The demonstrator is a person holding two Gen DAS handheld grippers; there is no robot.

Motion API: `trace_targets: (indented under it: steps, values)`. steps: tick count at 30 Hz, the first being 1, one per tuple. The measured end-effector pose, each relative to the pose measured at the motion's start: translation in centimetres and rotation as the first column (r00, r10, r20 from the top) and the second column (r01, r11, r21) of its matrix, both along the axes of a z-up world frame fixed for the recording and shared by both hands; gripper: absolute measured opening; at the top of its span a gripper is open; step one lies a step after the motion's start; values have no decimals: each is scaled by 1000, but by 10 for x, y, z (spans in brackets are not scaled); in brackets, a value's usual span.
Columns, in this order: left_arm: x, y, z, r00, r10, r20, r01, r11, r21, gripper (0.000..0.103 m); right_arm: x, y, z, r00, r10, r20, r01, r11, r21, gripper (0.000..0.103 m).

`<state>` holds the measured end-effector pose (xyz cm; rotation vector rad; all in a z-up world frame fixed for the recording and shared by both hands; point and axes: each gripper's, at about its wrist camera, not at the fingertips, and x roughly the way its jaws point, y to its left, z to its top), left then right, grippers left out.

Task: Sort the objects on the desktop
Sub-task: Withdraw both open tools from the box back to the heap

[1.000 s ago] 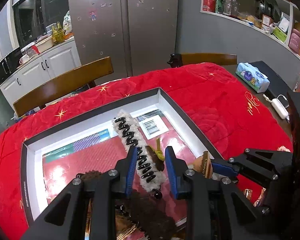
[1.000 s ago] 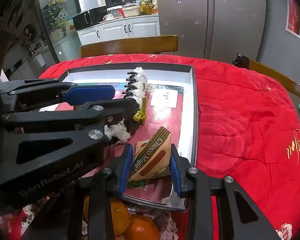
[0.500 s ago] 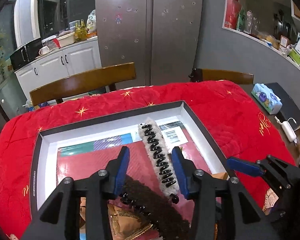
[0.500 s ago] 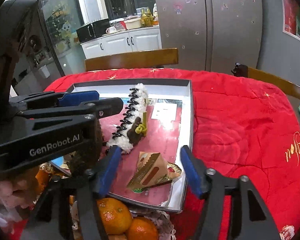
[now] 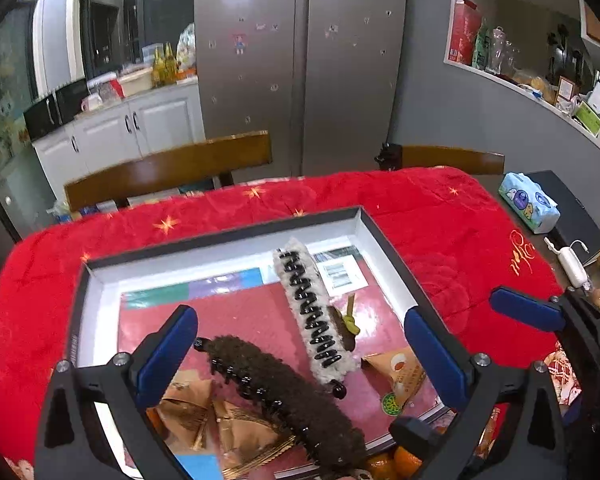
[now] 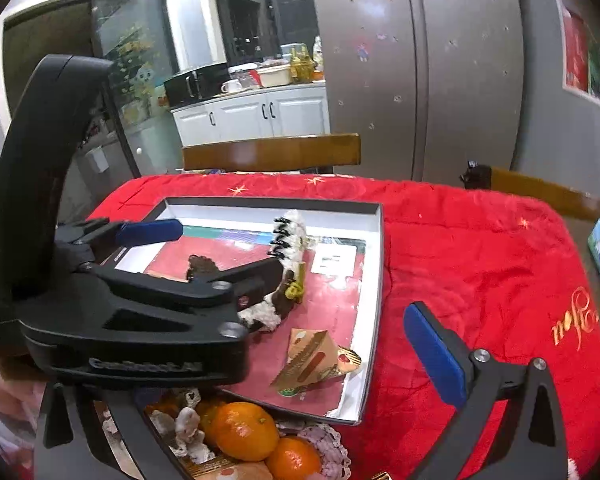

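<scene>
From the left wrist, the left tool [image 5: 300, 350] hangs released, its blue pads spread wide over the shallow box [image 5: 384, 240] that sits on the red-covered desk [image 5: 440, 216]. Inside the box a brown fuzzy hair clip [image 5: 288, 396] lies between the pads, touching neither; a white fuzzy hair clip [image 5: 314, 312] lies just beyond it, and a triangular snack packet [image 5: 400, 372] rests near the box's right wall. From the right wrist, the right tool [image 6: 300, 360] is likewise spread wide and grasps nothing; only its right pad shows, the left tool's body hiding the other. The snack packet [image 6: 316, 360] lies flat in the box's near right corner, clear of the pad, with oranges [image 6: 246, 428] just beside the box's near edge.
</scene>
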<state>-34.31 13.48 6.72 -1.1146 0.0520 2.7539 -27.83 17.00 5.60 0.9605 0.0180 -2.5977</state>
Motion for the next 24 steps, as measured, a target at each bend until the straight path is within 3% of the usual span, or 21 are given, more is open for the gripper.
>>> trace_targets:
  steps: [7, 10, 14, 19, 24]
  values:
    - [22, -7, 29, 998, 18, -54, -17, 1000, 22, 103, 19, -2, 22, 999, -14, -36, 12, 999, -35, 103]
    - [42, -7, 45, 997, 14, -80, -14, 1000, -1, 103, 30, -1, 32, 999, -10, -37, 7, 998, -70, 103]
    - [82, -15, 71, 988, 26, -154, -30, 999, -24, 103, 47, -5, 44, 1000, 9, -21, -11, 994, -108, 103]
    - [143, -24, 103, 957, 32, -288, -57, 995, -79, 103, 88, -14, 68, 997, 15, -81, -22, 995, -93, 103]
    - [199, -45, 122, 943, 26, -332, -40, 999, -34, 103, 132, -18, 90, 989, 6, -146, -15, 998, -57, 103]
